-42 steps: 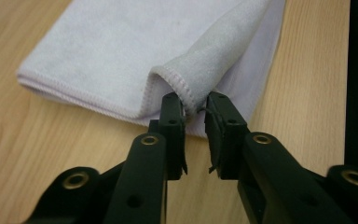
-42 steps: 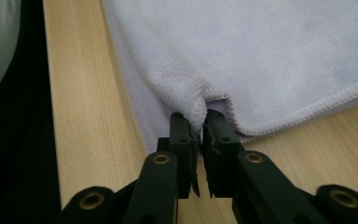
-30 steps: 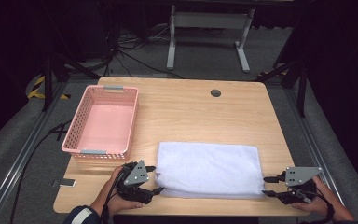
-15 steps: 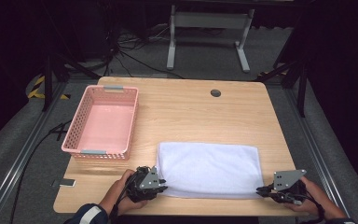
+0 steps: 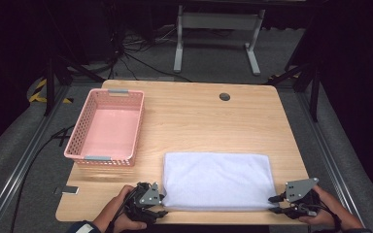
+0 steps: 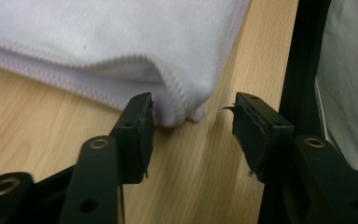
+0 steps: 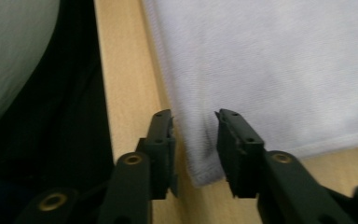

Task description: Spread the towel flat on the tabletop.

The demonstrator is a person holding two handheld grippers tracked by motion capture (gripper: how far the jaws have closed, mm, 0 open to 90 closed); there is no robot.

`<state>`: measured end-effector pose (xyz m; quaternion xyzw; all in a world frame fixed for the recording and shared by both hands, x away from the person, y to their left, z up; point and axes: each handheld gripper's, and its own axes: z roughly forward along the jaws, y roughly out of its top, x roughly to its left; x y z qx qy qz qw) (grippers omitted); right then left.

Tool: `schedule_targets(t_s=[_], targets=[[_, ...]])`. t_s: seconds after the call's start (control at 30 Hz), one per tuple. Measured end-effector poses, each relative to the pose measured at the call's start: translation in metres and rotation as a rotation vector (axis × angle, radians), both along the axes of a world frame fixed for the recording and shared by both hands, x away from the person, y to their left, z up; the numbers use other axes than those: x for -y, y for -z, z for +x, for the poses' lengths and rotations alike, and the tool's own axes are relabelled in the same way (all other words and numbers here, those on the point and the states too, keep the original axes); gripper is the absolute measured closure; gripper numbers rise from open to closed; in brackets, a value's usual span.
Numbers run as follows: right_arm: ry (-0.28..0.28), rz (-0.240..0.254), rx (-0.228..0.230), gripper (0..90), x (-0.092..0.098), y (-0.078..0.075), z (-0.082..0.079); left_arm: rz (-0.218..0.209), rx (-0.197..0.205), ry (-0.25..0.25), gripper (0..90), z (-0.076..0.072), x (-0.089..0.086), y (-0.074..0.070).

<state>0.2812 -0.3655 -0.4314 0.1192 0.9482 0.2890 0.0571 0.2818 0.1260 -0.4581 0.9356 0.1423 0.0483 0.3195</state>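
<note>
A white towel (image 5: 218, 179) lies folded flat on the near half of the wooden table (image 5: 199, 121). My left gripper (image 5: 163, 205) sits at its near left corner. In the left gripper view the rounded towel corner (image 6: 182, 109) rests against one jaw with a wide gap to the other; the left gripper (image 6: 193, 105) has just been opening. My right gripper (image 5: 273, 204) is at the near right corner. In the right gripper view the towel's hemmed corner (image 7: 200, 168) lies between the parted jaws, unpressed; the right gripper (image 7: 193, 119) has also just been opening.
A pink perforated basket (image 5: 119, 91) stands on the left of the table with nothing in it. A round cable hole (image 5: 224, 96) is near the far edge. The table's front edge runs just below both hands. A metal stand (image 5: 213, 29) is beyond the table.
Both grippers have sunk slightly towards the table's near edge at the towel's corners. The towel lies where it was.
</note>
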Motion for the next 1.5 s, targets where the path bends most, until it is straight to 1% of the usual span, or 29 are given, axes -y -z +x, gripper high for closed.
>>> schedule_targets(t_s=[0.03,0.07,0.1,0.13,0.2,0.23,0.27,0.3,0.37,0.43,0.63,0.73,0.77,0.83,0.87,0.9,0.93,0.97,1.0,1.07,1.1,1.13,1.17,1.2,1.27,1.33,1.4,1.43,1.5], targets=[[0.021,0.03,0.013,60.4,0.002,-0.003,0.001,-0.023,0.009,-0.034,45.5,0.0,-0.003,-0.001],[0.061,0.084,0.044,55.0,0.003,-0.011,0.002,-0.063,0.001,-0.078,35.5,0.0,-0.005,-0.002],[0.061,0.084,0.044,55.0,0.003,-0.011,0.002,-0.096,-0.01,-0.113,35.5,0.0,-0.008,-0.003],[0.098,0.1,0.076,53.4,-0.001,-0.018,0.007,-0.13,-0.007,-0.174,25.8,0.0,-0.009,-0.005],[0.113,0.107,0.09,52.3,-0.005,-0.02,0.01,-0.141,-0.003,-0.184,21.2,0.001,-0.009,-0.005],[0.153,0.113,0.106,50.8,-0.016,-0.024,0.02,-0.15,-0.015,-0.204,20.5,0.001,-0.009,-0.005],[0.153,0.113,0.106,50.8,-0.016,-0.024,0.02,-0.152,-0.011,-0.218,20.5,0.001,-0.007,-0.004],[0.158,0.129,0.107,50.7,-0.023,-0.026,0.027,-0.143,-0.001,-0.217,18.9,0.001,-0.006,-0.003],[0.178,0.145,0.107,49.6,-0.041,-0.027,0.043,-0.141,-0.001,-0.242,18.3,0.0,-0.002,-0.001],[0.173,0.166,0.102,49.4,-0.064,-0.026,0.061,-0.14,0.015,-0.248,17.1,0.0,0.003,0.0],[0.159,0.191,0.085,47.7,-0.124,-0.022,0.098,-0.121,0.011,-0.247,16.4,-0.001,0.017,0.006],[0.129,0.169,0.086,47.1,-0.16,-0.018,0.112,-0.093,0.017,-0.265,16.6,0.001,0.021,0.011],[0.115,0.187,0.06,47.1,-0.172,-0.017,0.116,-0.091,0.014,-0.276,16.0,0.002,0.021,0.012],[0.12,0.18,0.067,47.1,-0.19,-0.015,0.123,-0.075,0.021,-0.292,15.9,0.005,0.021,0.014],[0.112,0.179,0.059,47.1,-0.2,-0.014,0.126,-0.088,0.011,-0.296,15.4,0.006,0.021,0.015],[0.1,0.18,0.045,47.2,-0.21,-0.013,0.129,-0.084,0.006,-0.292,15.8,0.006,0.02,0.015],[0.093,0.172,0.049,47.2,-0.219,-0.011,0.132,-0.084,0.006,-0.292,15.3,0.006,0.02,0.015],[0.087,0.161,0.043,47.2,-0.229,-0.009,0.134,-0.077,0.0,-0.308,14.9,0.006,0.019,0.015],[0.078,0.149,0.039,47.0,-0.238,-0.007,0.137,-0.088,0.012,-0.302,14.7,0.007,0.019,0.016],[0.077,0.137,0.024,47.0,-0.256,-0.003,0.142,-0.083,0.016,-0.3,13.8,0.008,0.019,0.016],[0.077,0.137,0.024,47.0,-0.256,-0.003,0.142,-0.083,0.016,-0.3,13.2,0.008,0.019,0.016],[0.073,0.127,0.02,47.0,-0.263,0.0,0.145,-0.088,0.007,-0.309,13.2,0.007,0.018,0.016],[0.067,0.124,0.01,47.0,-0.27,0.002,0.146,-0.088,0.015,-0.309,13.2,0.007,0.018,0.017],[0.072,0.095,0.019,46.2,-0.282,0.007,0.15,-0.086,0.02,-0.316,11.0,0.008,0.017,0.017],[0.073,0.094,0.002,45.9,-0.291,0.011,0.155,-0.07,0.018,-0.317,9.4,0.01,0.016,0.017],[0.073,0.086,0.01,45.7,-0.295,0.012,0.157,-0.079,0.025,-0.322,7.8,0.011,0.017,0.019],[0.081,0.107,-0.015,44.7,-0.299,0.014,0.163,-0.078,0.024,-0.322,4.9,0.013,0.018,0.02],[0.102,0.107,-0.02,44.2,-0.3,0.015,0.166,-0.075,0.028,-0.314,4.1,0.013,0.019,0.02],[0.112,0.123,-0.035,43.2,-0.303,0.015,0.172,-0.081,0.024,-0.308,5.0,0.012,0.019,0.019]])
